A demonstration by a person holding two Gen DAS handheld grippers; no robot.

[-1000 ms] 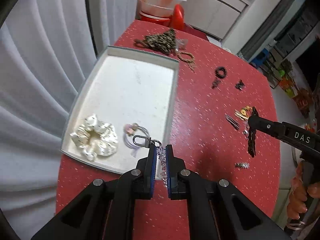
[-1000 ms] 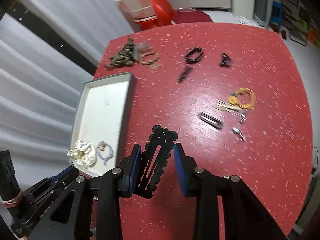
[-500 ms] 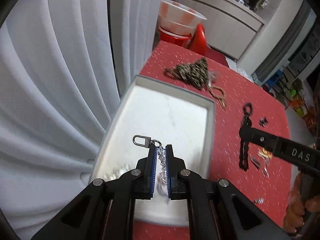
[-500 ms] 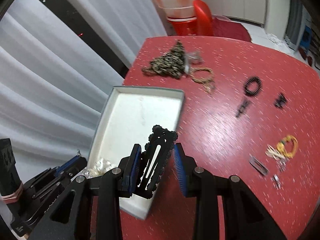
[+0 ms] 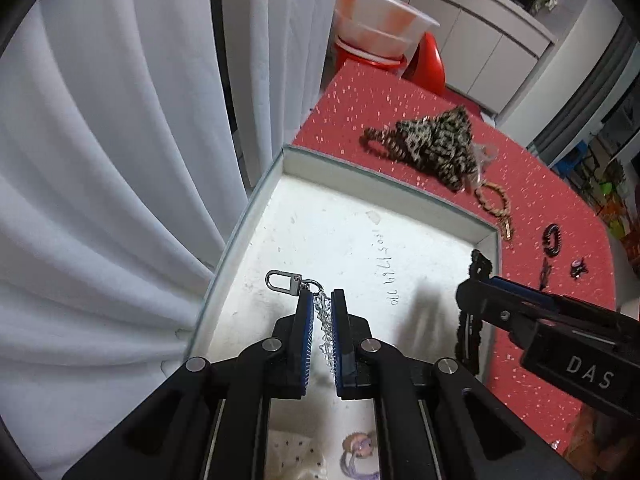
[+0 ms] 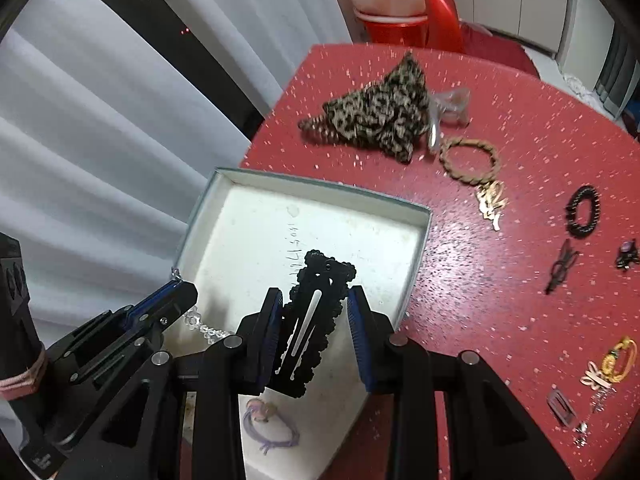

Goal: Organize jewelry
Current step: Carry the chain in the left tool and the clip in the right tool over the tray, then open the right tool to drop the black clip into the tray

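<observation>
both tongs now moved over the tray (image 5: 256, 200): left tongs (image 5: 322, 300) pinching the crystal chain (image 5: 324, 320), right tongs (image 6: 316, 312) clamping the black hair clip (image 6: 312, 320). next i'd drop both in.

Only readable stuff: "DAS" is showing in white on the right gripper (image 5: 476, 300), lower right; handwritten digits on the tray (image 5: 400, 200) floor are looking illegible.
</observation>
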